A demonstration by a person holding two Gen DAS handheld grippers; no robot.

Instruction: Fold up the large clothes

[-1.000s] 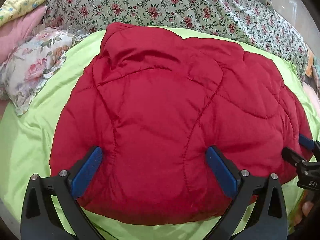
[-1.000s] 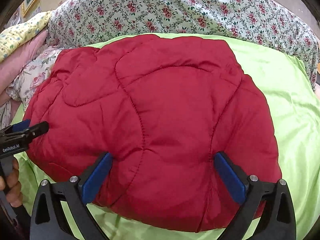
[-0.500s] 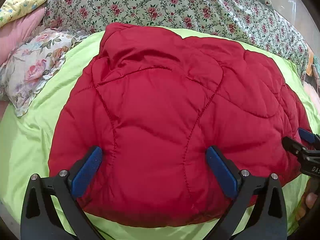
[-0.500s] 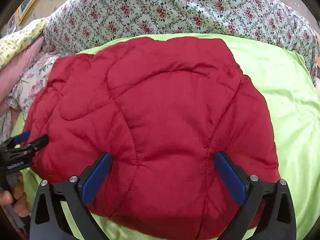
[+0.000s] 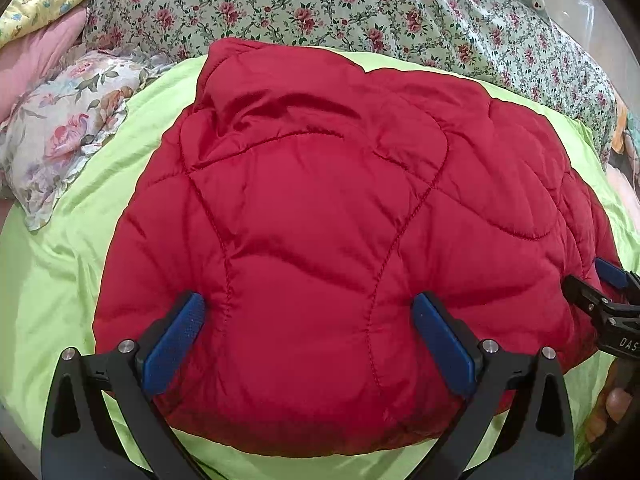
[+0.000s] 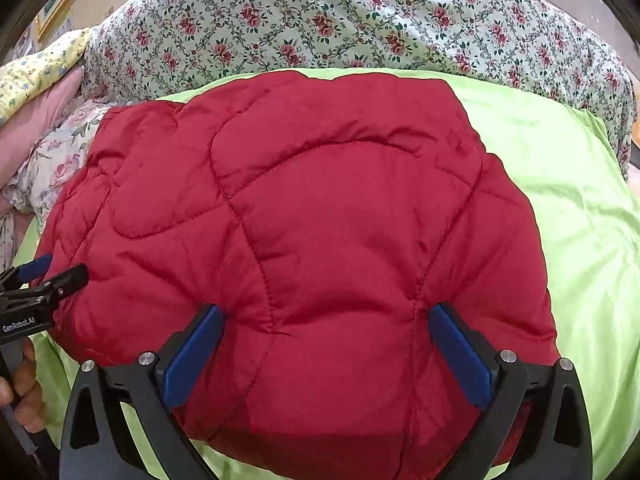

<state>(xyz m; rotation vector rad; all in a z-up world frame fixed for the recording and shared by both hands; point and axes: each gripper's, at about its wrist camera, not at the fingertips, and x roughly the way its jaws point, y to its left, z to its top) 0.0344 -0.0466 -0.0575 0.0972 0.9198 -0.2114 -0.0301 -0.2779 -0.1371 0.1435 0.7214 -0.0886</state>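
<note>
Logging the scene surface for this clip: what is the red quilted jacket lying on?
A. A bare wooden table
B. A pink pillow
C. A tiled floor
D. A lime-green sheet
D: the red quilted jacket lies on the lime-green sheet, which shows around its edges in both wrist views, with a floral bedspread behind it.

Light was bright, even and soft, with faint shadows only. Fisheye bending curved both frames, dark vignette filled the corners, and focus was sharp.

Both the left tongs (image 5: pixel 308 332) and right tongs (image 6: pixel 326 344) gape wide, side by side.
</note>
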